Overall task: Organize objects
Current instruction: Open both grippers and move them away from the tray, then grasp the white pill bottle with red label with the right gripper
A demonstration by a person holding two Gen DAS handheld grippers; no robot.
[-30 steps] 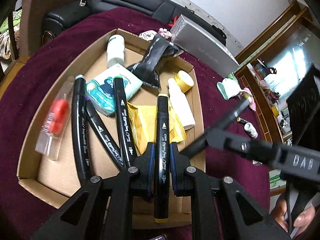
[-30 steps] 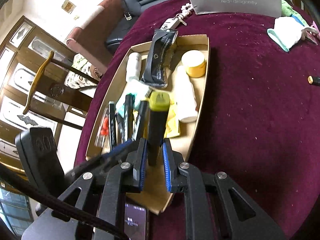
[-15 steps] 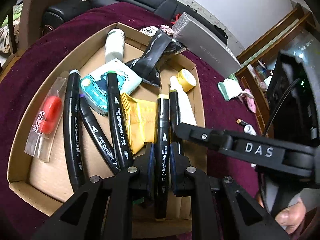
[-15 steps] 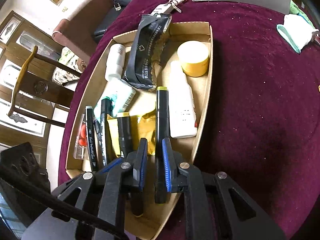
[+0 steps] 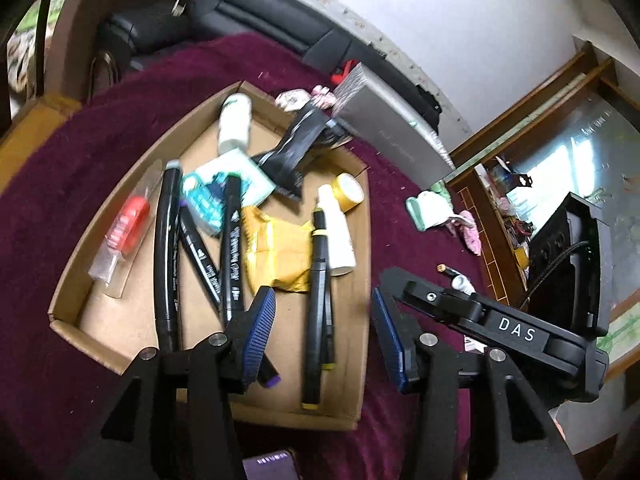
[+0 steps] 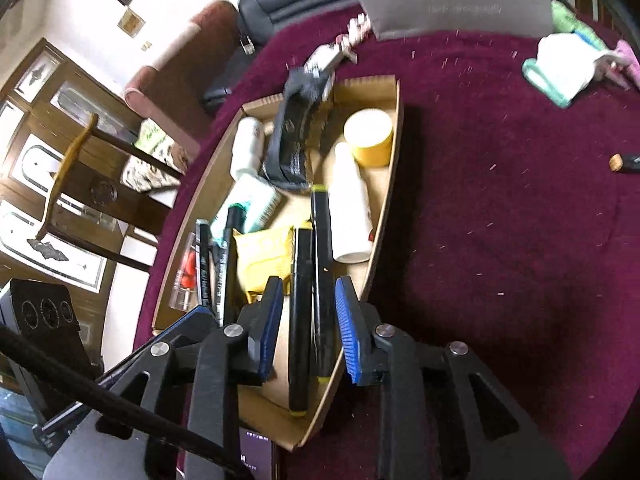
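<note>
both claws just opened. left claw [image 5: 322, 332] spread wide above the near end of the cardboard tray [image 5: 362, 240], gripping nothing. right claw [image 6: 308, 328] parted a little, pads clear of the two pens between them, gripping nothing either.

two black pens with yellow ends lying side by side on the tray floor by its right wall: the right pen [image 6: 322, 280], the left pen [image 6: 301, 320]. in the left view seen as one dark pair [image 5: 318, 304], straight ahead between the open pads. long axis pointing away from both claws, toward the white bottle [image 6: 352, 208] and yellow jar [image 6: 369, 132] at the far end.

three more black pens [image 5: 200, 248] fanned further left, beside the yellow packet [image 5: 276, 256].

likely placing done for these two, set down in the tray. next pick probably outside the tray: small tube things [image 5: 456, 276] on the maroon cloth [image 6: 500, 220], off to the right. right claw looks nearer to that side, though much there is blurred. any regrip of the pens would want the pads squeezing across the barrel, not along it.
</note>
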